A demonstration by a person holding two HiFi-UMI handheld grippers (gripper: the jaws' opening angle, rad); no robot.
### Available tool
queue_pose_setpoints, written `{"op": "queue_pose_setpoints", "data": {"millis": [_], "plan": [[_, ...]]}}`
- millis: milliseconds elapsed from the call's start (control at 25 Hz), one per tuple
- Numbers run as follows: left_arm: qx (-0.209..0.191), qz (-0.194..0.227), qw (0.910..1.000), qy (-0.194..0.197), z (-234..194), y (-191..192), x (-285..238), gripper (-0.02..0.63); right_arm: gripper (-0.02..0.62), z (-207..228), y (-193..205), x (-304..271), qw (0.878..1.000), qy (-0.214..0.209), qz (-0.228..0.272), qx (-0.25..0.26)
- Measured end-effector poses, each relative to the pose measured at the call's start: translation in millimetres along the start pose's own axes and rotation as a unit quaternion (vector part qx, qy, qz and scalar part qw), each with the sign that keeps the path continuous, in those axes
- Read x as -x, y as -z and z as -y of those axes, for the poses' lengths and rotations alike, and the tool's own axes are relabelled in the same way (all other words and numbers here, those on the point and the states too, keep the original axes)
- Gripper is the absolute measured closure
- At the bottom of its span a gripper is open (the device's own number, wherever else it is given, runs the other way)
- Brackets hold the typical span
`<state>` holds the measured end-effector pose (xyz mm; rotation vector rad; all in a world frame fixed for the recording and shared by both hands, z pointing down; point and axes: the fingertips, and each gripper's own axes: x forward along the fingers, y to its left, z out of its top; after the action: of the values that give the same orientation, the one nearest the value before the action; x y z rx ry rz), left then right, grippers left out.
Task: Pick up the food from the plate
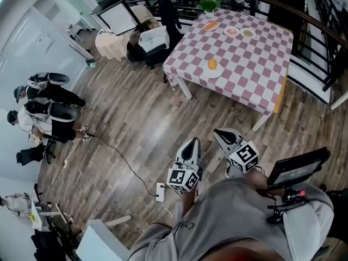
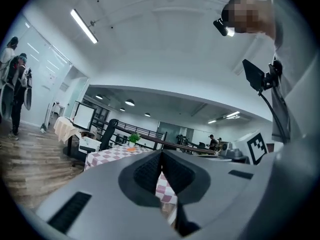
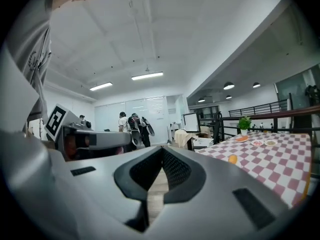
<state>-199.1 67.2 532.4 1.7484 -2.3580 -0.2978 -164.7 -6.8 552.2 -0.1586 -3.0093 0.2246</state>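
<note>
Both grippers are held low over the wooden floor (image 1: 136, 124), well apart from the surface (image 1: 250, 75), which wears a pink-and-white checked cloth.

The left gripper (image 1: 193, 142) has its fingers (image 2: 150, 171) pressed together at the tips, with nothing between them. In its own view only a sliver of checked cloth shows behind them. The right gripper (image 1: 218, 132) is the same: its fingers (image 3: 175, 169) meet at the tips and hold nothing, with only bare floorboards showing behind them.

The food (image 1: 212, 64) is a small, rounded, orange-yellow piece, something like a bun. It sits on a white plate (image 1: 215, 73) close to the surface's near edge, toward its left corner. In the right gripper view it shows as a small orange lump (image 3: 233, 159) on the checks.

Three more small plates stand in a row by the far edge. One carries an orange food (image 1: 211, 26), and the other two (image 1: 231, 32) (image 1: 247, 33) hold contents too small to name. A green potted plant (image 1: 209, 4) stands at the far corner beside them.
</note>
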Motion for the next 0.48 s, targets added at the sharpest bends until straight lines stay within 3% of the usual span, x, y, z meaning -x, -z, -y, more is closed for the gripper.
{"op": "queue_pose_setpoints", "data": {"millis": [240,480], "plan": [[0.013,-0.026,0.9995,-0.009,-4,2,-105,0.595,0.581,115,-22,-30,1.000,0.007,0.023,0.001],[-0.004,-0.047,0.9976,0.051,14,4,-196,0.595,0.581,214,-20,-29,0.996,0.074,0.032,-0.047]]}}
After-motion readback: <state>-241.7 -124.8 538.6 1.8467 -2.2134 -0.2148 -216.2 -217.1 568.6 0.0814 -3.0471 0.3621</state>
